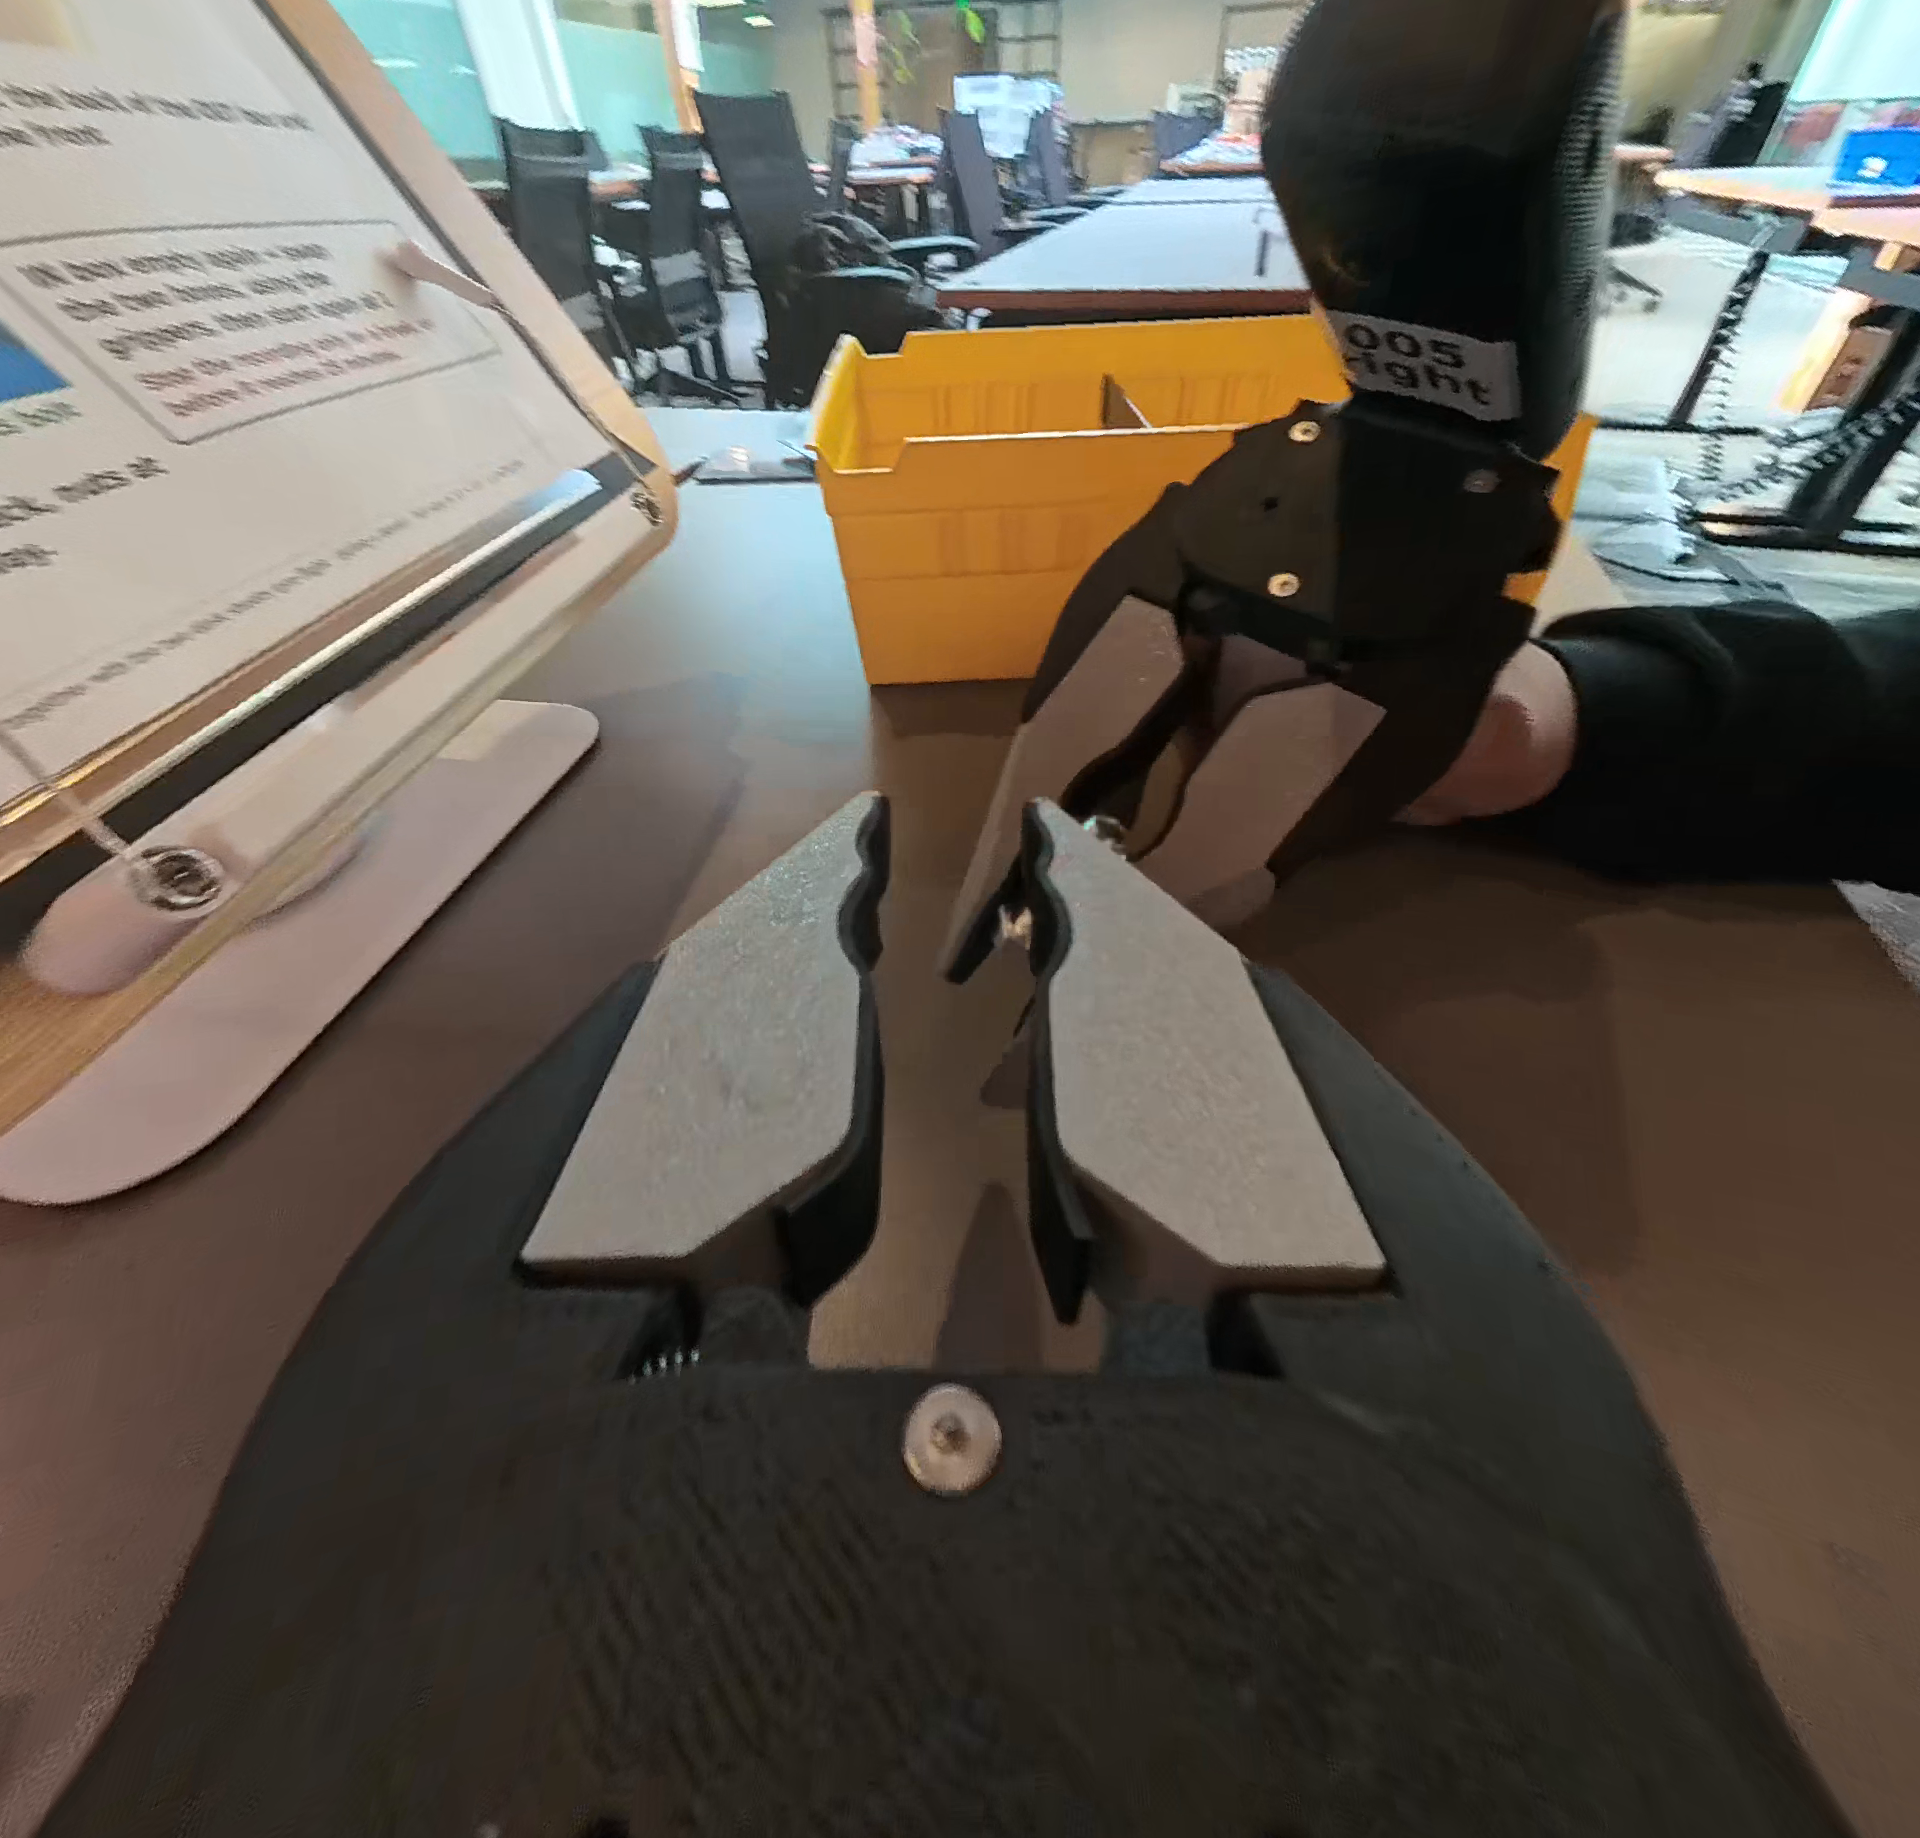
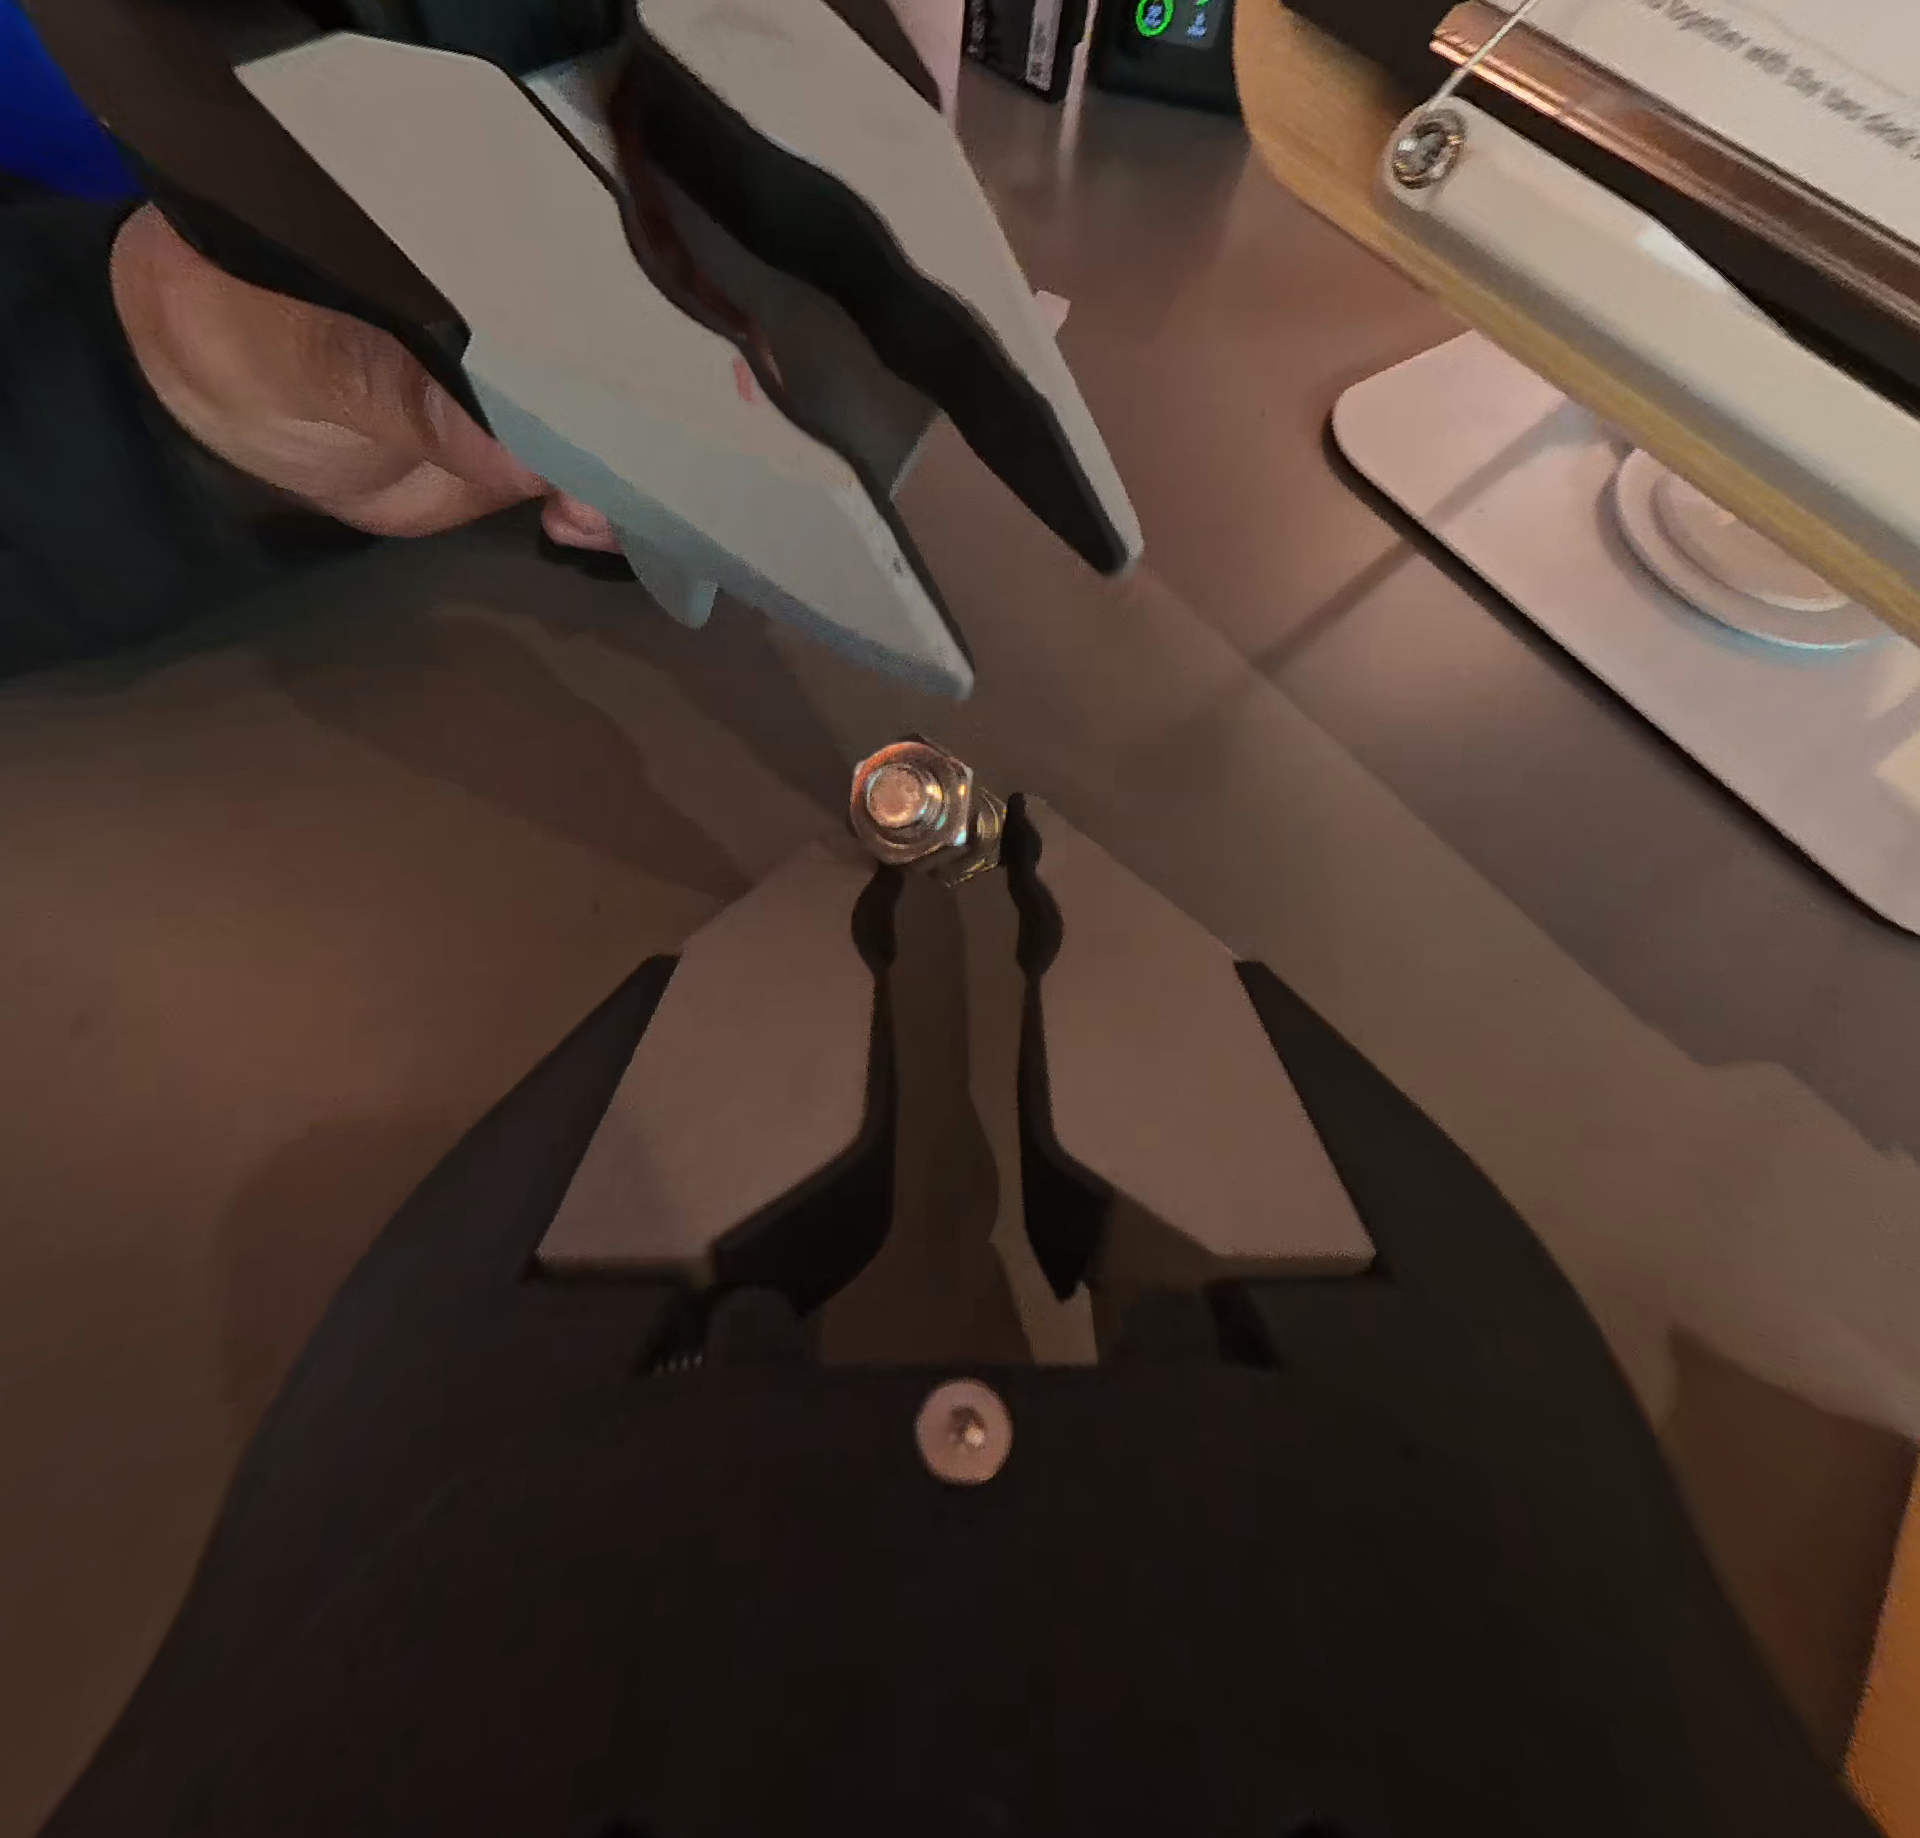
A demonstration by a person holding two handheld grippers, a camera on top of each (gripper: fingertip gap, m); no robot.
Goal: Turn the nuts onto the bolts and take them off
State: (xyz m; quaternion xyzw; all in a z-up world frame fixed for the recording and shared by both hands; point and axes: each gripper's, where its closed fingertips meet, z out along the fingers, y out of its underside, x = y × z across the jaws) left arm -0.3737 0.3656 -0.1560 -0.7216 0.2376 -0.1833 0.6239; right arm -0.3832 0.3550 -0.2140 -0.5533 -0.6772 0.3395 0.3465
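Right tongs [image 2: 945, 843] pinch bolt [image 2: 971, 838] with nut [image 2: 902, 801] at tips, above table [image 2: 312, 957]; left tongs [image 2: 1039, 614] gape empty just beside nut — threading step, next they need closing squarely on nut flats.

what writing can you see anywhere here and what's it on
White tag: short printed text, legible, not copied here.
Sheet on the stand: printed lines, mostly blurred, not copied.
Screen: figures too small to read.
Bin: no writing seen.
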